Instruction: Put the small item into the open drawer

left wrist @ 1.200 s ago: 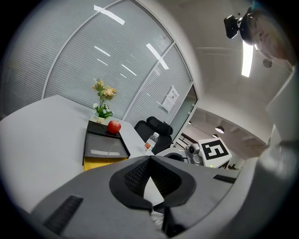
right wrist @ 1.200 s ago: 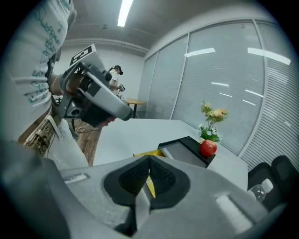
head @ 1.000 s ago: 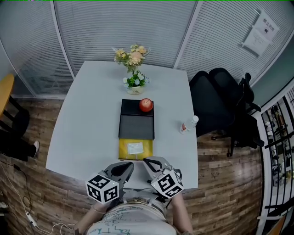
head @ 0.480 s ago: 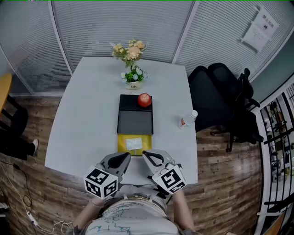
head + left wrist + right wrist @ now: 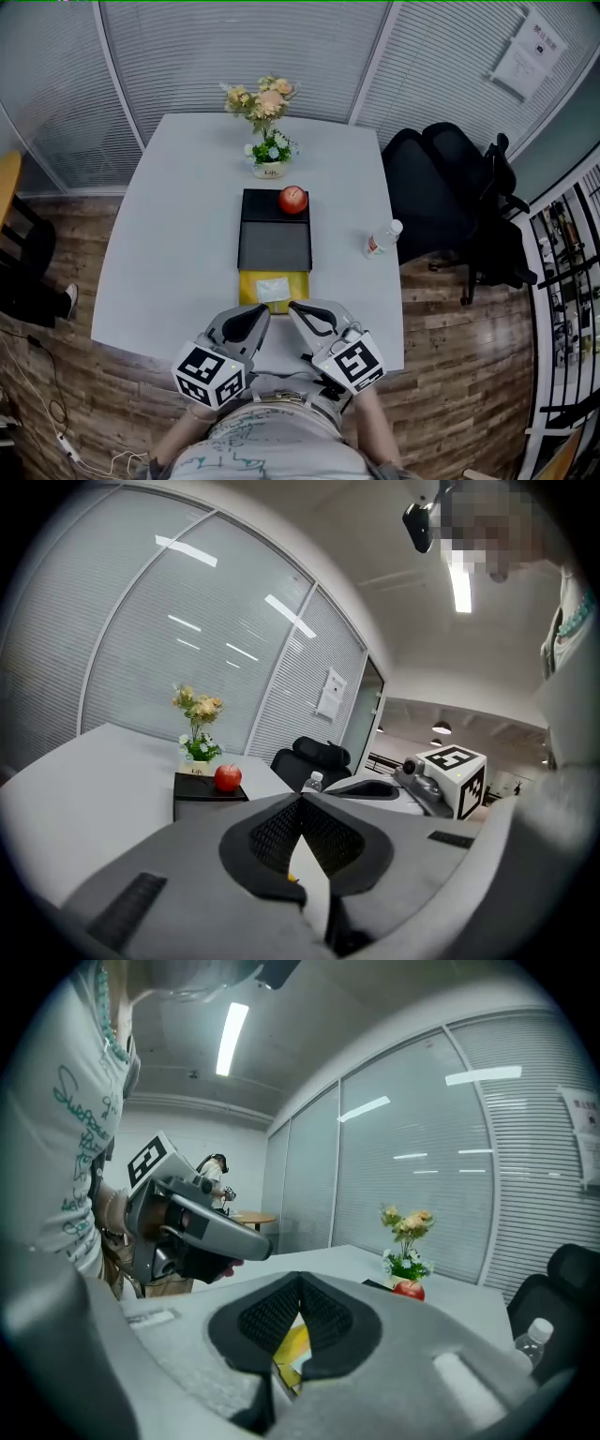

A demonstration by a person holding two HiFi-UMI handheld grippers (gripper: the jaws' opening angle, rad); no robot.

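A black drawer box [image 5: 275, 246] stands mid-table with its yellow drawer [image 5: 249, 287] pulled open toward me. A small white flat item [image 5: 273, 290] lies in that drawer. A red apple [image 5: 292, 199] sits on the box's far end, and it also shows as the apple [image 5: 228, 777] in the left gripper view. My left gripper [image 5: 262, 310] and right gripper [image 5: 293, 307] hover side by side over the table's near edge, just short of the drawer. Both are shut with nothing between their jaws. Below the right gripper [image 5: 300, 1282], a strip of the yellow drawer [image 5: 292, 1344] is visible.
A vase of flowers [image 5: 264, 131] stands beyond the box. A water bottle [image 5: 382, 238] is near the table's right edge. A black office chair [image 5: 441, 187] is beside the table on the right. Blinds and glass walls close off the back.
Both grippers have edged forward, so their tips now reach the near end of the yellow drawer. Their jaws stay shut.
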